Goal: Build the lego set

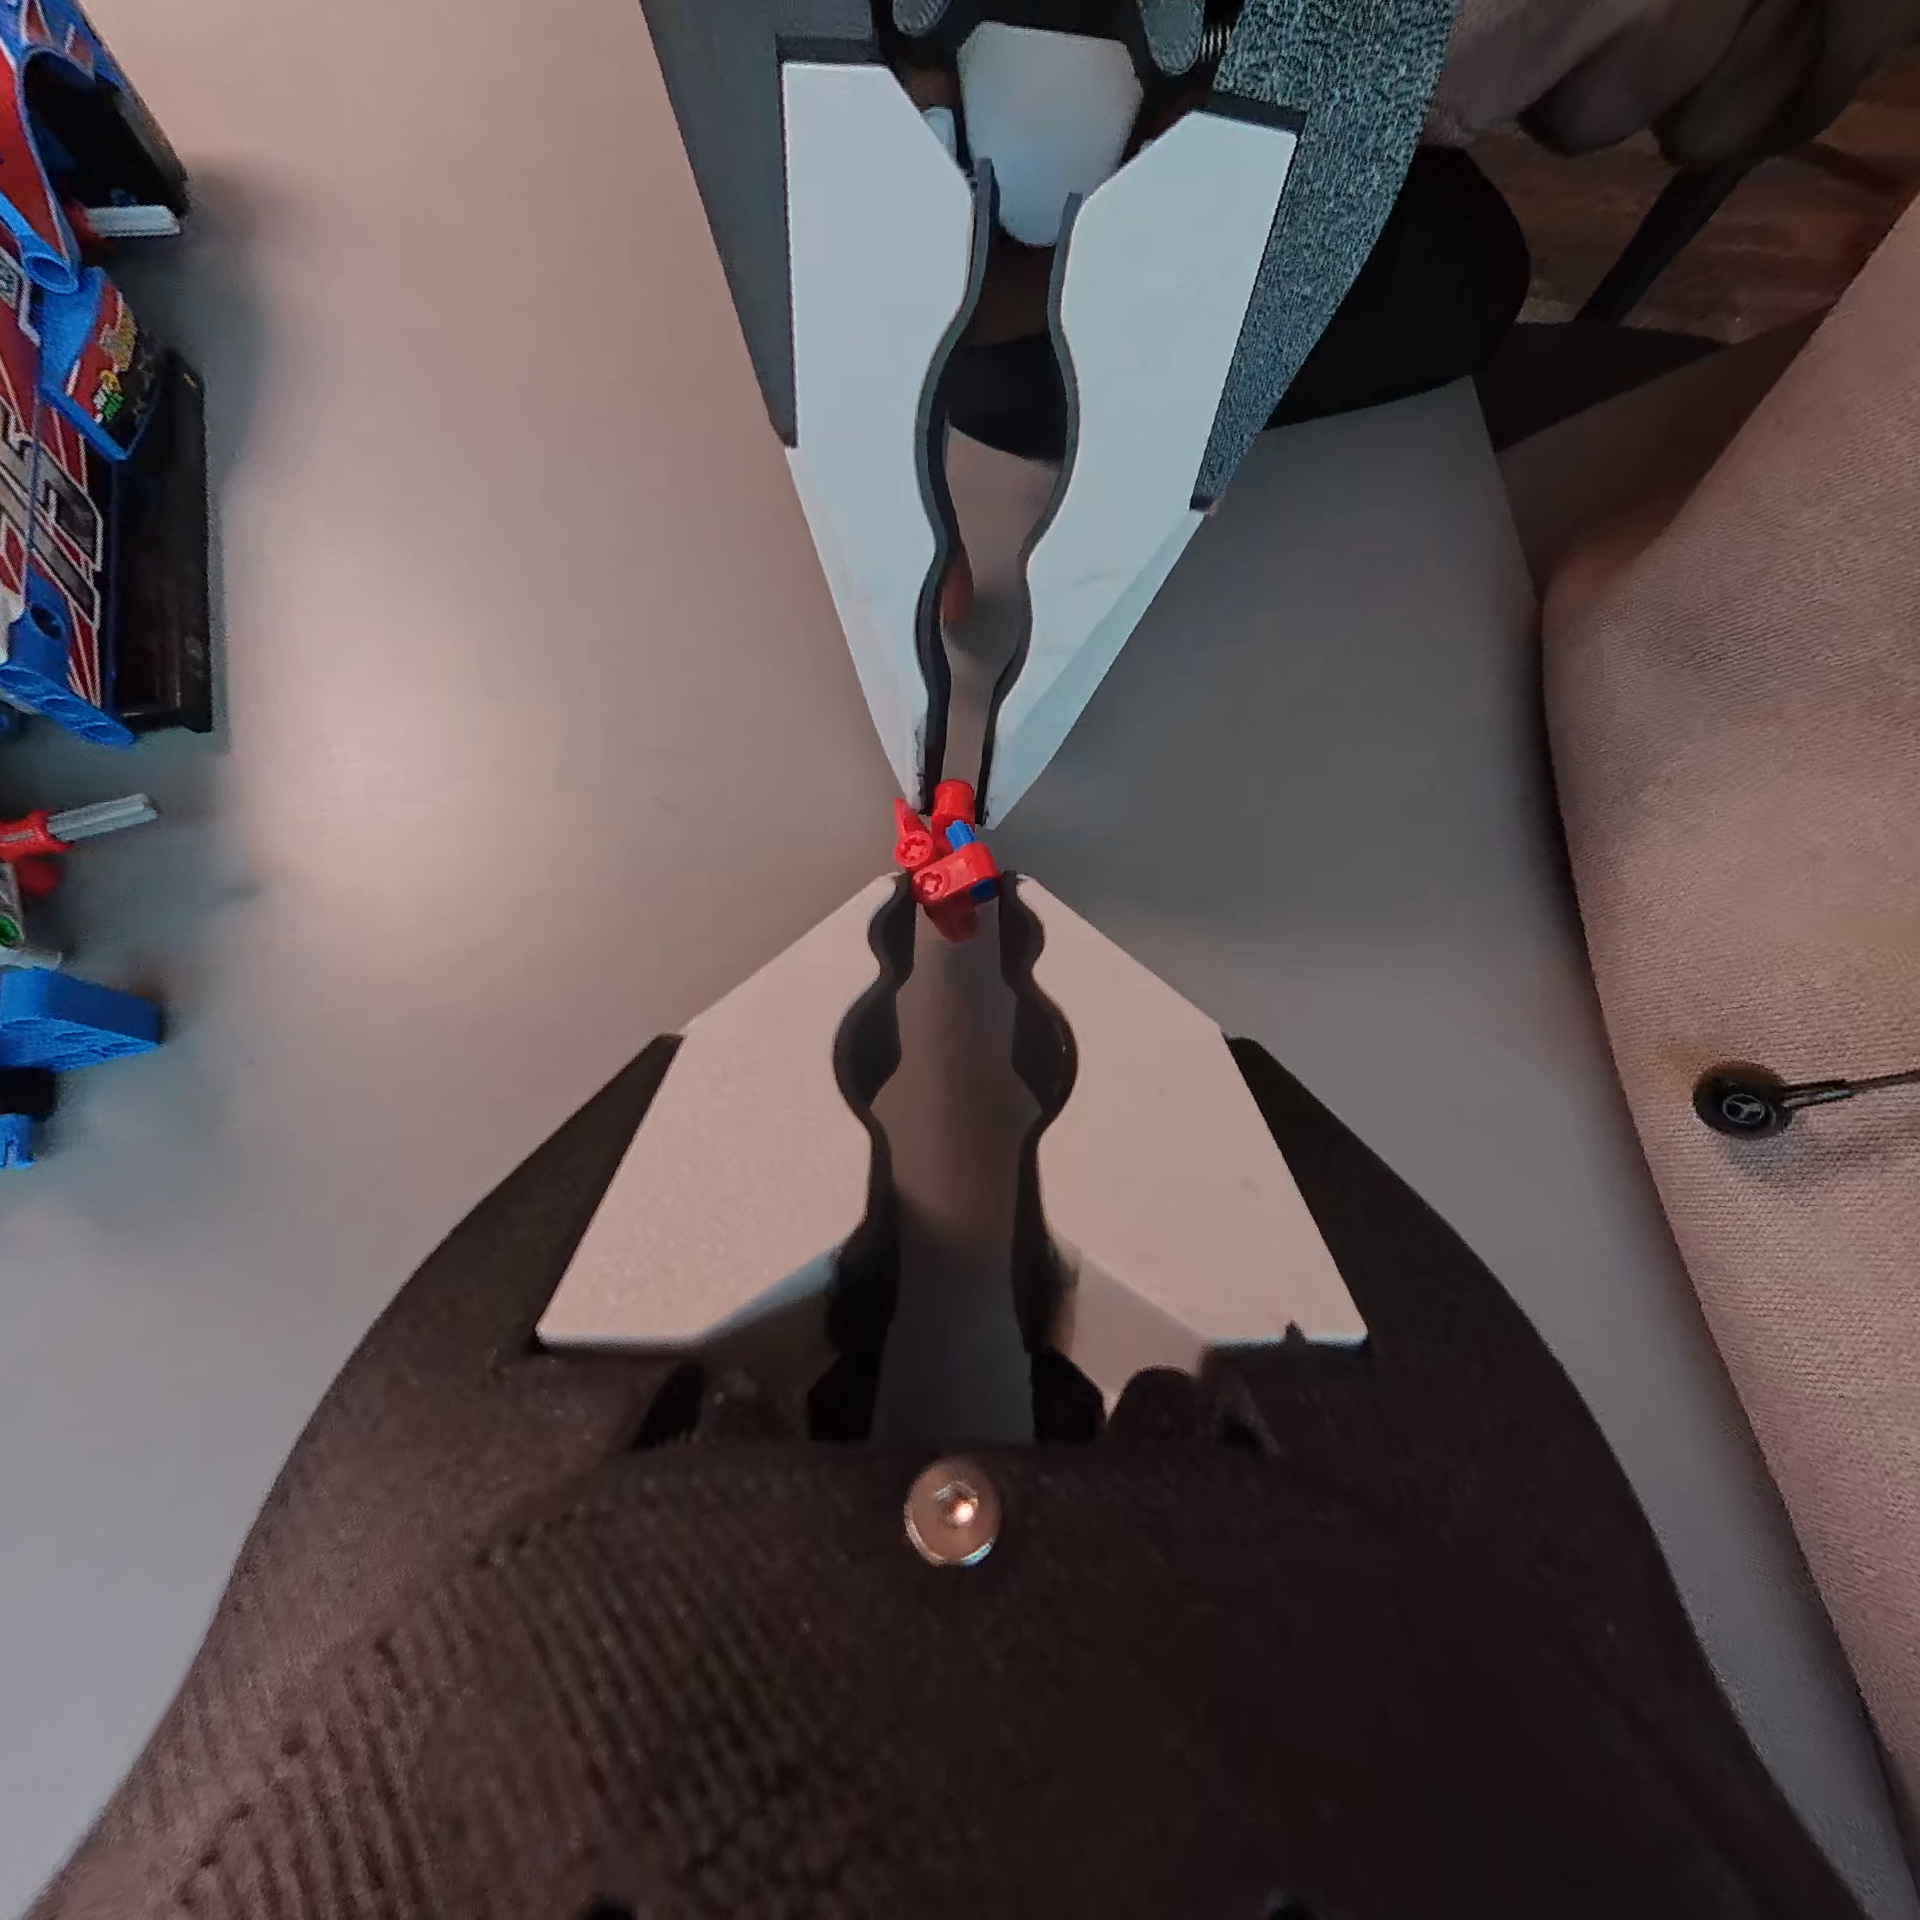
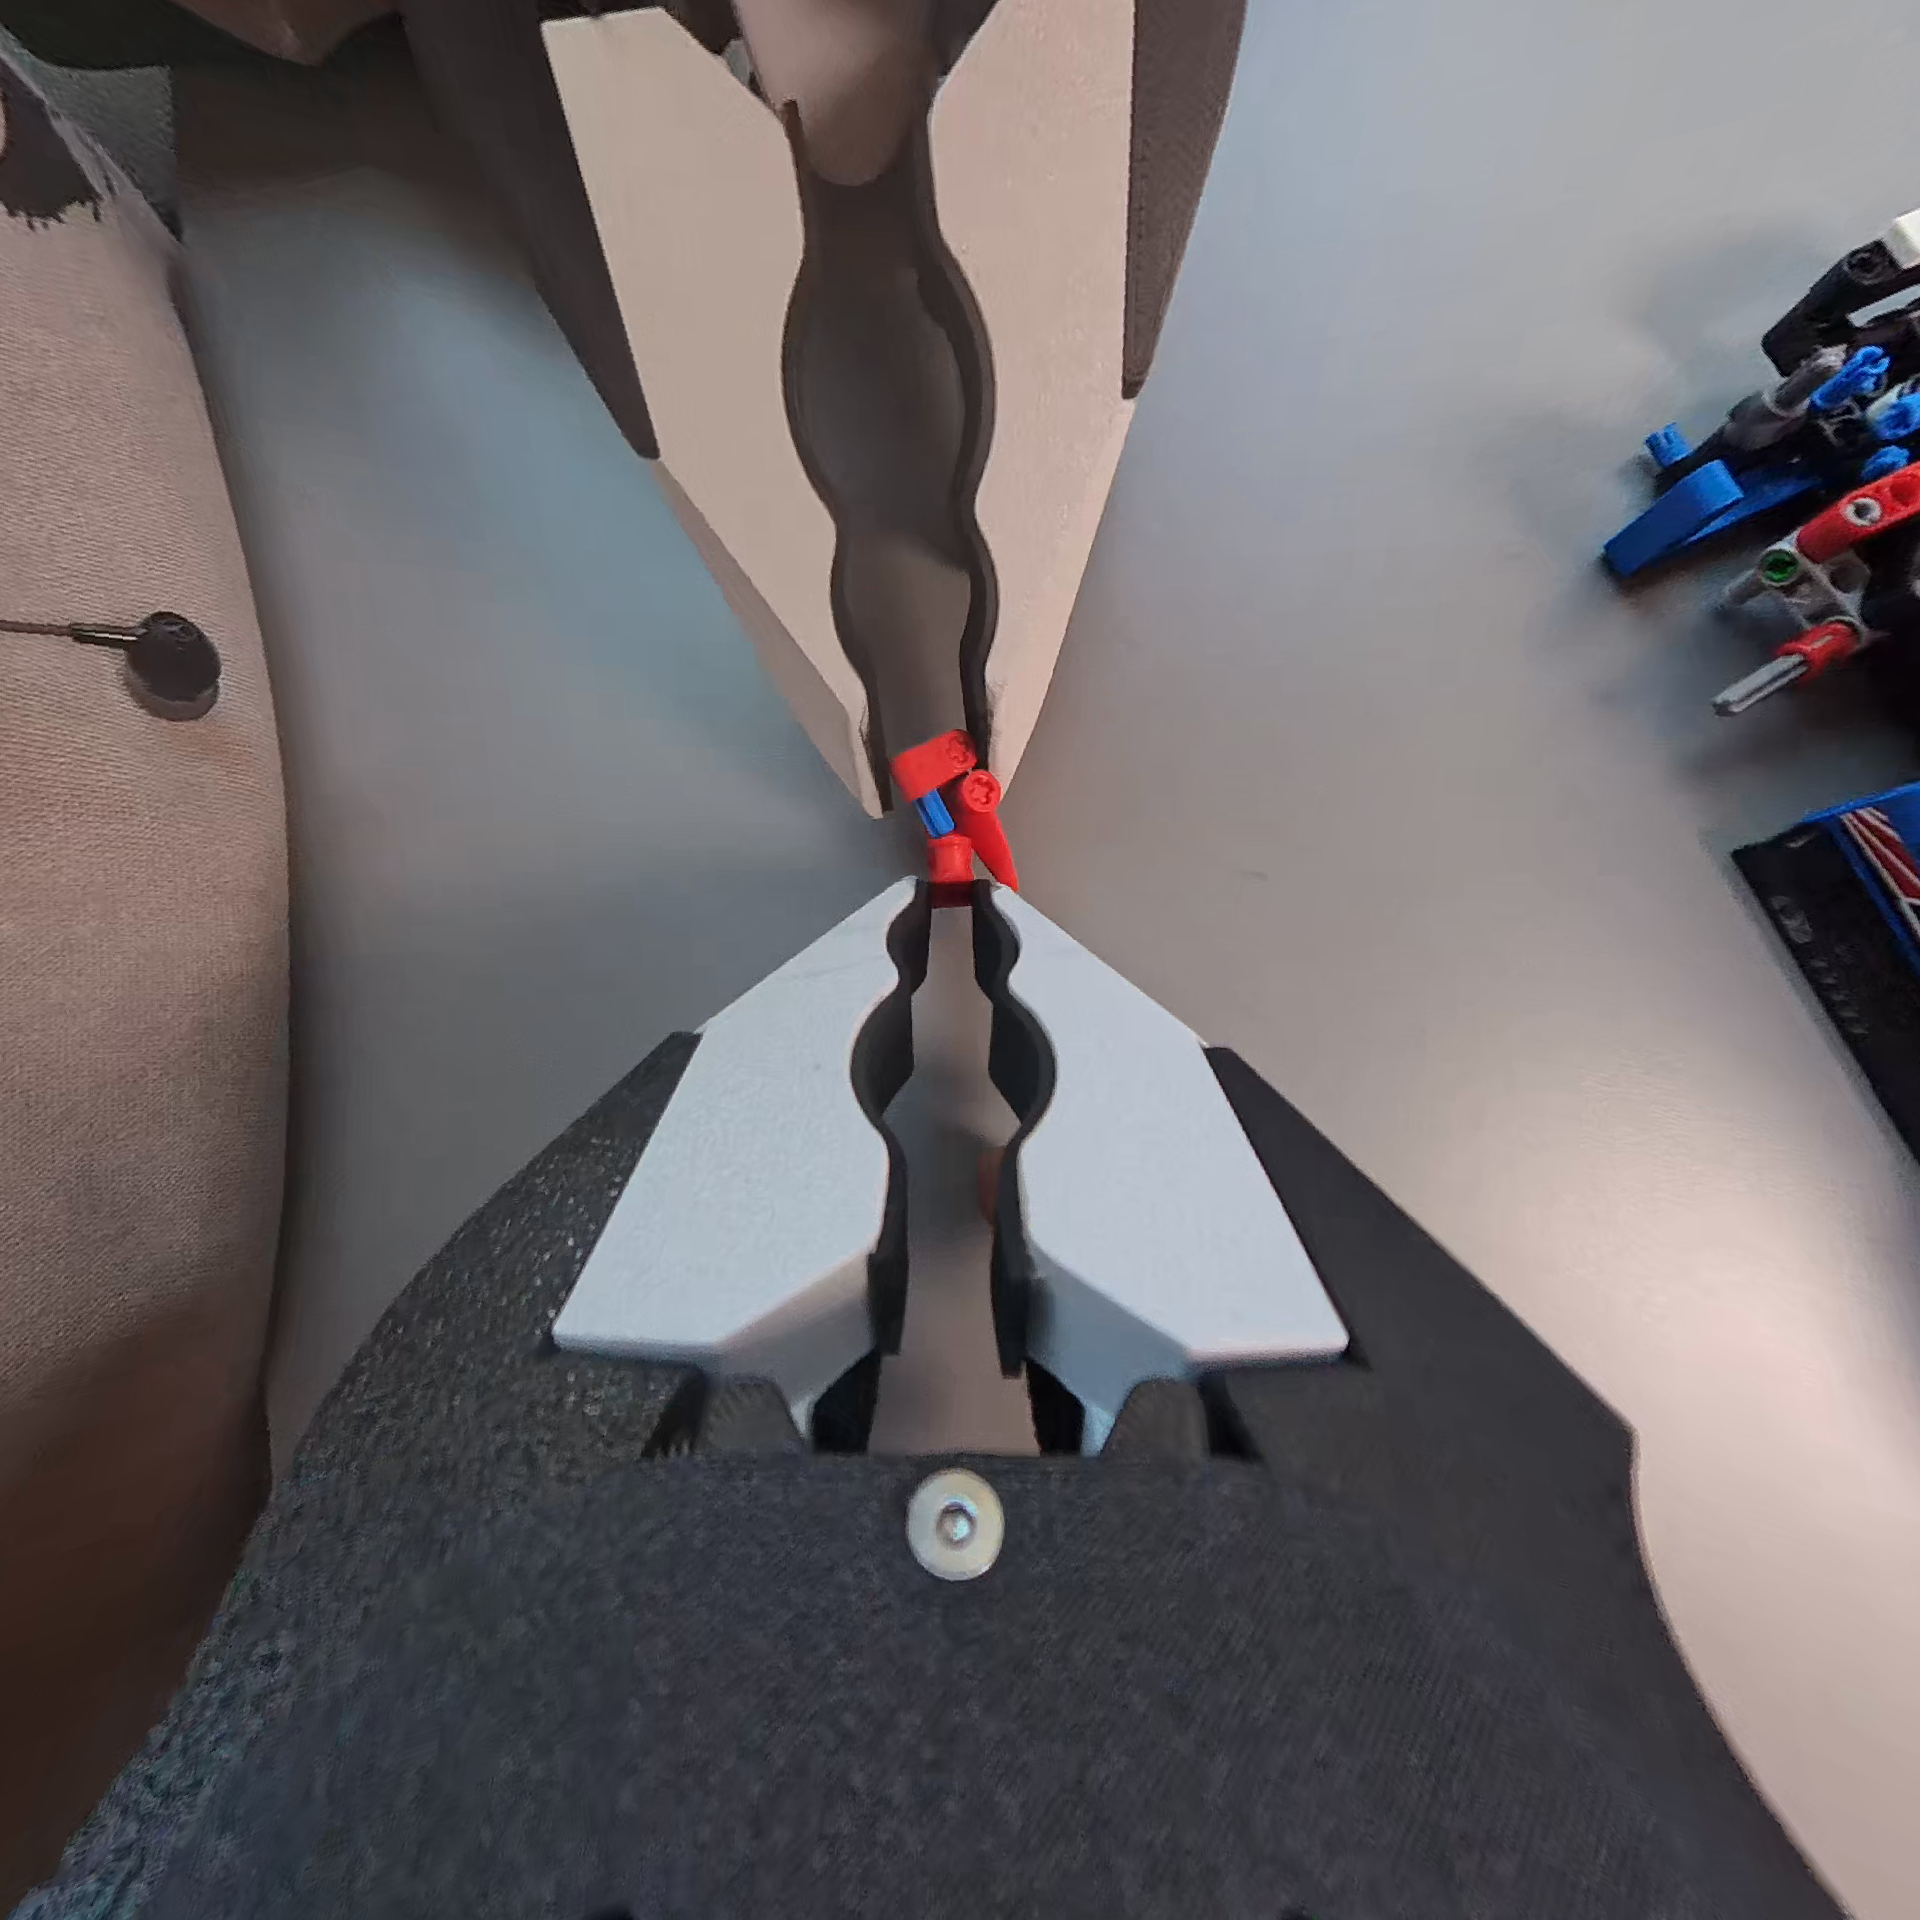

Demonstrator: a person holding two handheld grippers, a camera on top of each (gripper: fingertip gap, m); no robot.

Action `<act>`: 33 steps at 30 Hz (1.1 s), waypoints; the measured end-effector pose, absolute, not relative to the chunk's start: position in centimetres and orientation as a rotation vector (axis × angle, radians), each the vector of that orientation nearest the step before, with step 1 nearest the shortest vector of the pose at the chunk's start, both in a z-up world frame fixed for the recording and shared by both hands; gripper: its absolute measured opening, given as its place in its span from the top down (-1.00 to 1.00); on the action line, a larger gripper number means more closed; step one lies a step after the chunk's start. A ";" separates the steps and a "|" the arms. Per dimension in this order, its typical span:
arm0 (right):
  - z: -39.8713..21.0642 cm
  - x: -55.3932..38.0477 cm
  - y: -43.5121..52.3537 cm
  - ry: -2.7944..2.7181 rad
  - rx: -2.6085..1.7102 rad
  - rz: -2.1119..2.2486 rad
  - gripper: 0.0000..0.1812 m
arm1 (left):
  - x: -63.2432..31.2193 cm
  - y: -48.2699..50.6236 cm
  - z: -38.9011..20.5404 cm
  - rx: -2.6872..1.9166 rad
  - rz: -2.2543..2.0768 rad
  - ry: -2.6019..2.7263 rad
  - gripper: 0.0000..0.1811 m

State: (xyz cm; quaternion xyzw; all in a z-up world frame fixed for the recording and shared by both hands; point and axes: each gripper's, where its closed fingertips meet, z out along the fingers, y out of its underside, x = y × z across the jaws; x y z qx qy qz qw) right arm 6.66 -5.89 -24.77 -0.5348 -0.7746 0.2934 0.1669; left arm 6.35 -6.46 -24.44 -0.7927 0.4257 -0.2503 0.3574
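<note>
A small red Lego assembly (image 1: 940,883) with a blue pin in it hangs in the air above the grey table (image 1: 468,727), held from both ends. My left gripper (image 1: 958,891) comes in from the bottom of the left wrist view and is shut on the assembly's near end. My right gripper (image 1: 956,805) comes in from the top and is shut on the far end. In the right wrist view the right gripper (image 2: 951,891) pinches the red assembly (image 2: 935,774) from below. The left gripper (image 2: 930,790) grips it from above. A pointed red part sticks out sideways.
A partly built blue, red and black Lego model (image 1: 73,468) lies at the table's left edge; it also shows in the right wrist view (image 2: 1818,499). A beige cushion (image 1: 1745,831) with a black button (image 1: 1735,1107) runs along the other side. A dark stool base (image 1: 1403,291) stands beyond. The tips of both grippers are at nearly the same place.
</note>
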 end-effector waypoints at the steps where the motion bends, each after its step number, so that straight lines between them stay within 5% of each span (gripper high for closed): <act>1: -24.9 6.6 -5.8 -2.196 -1.536 0.820 0.94 | 6.3 -6.4 -24.5 -2.051 -0.625 1.097 0.84; 16: -25.2 6.9 -4.3 -2.087 -1.493 0.586 0.81 | 6.3 -5.5 -25.3 -2.028 -0.431 1.120 0.84; 33: -24.7 7.0 -5.3 -2.047 -1.569 0.800 0.89 | 6.9 -5.7 -25.2 -1.988 -0.440 1.163 0.84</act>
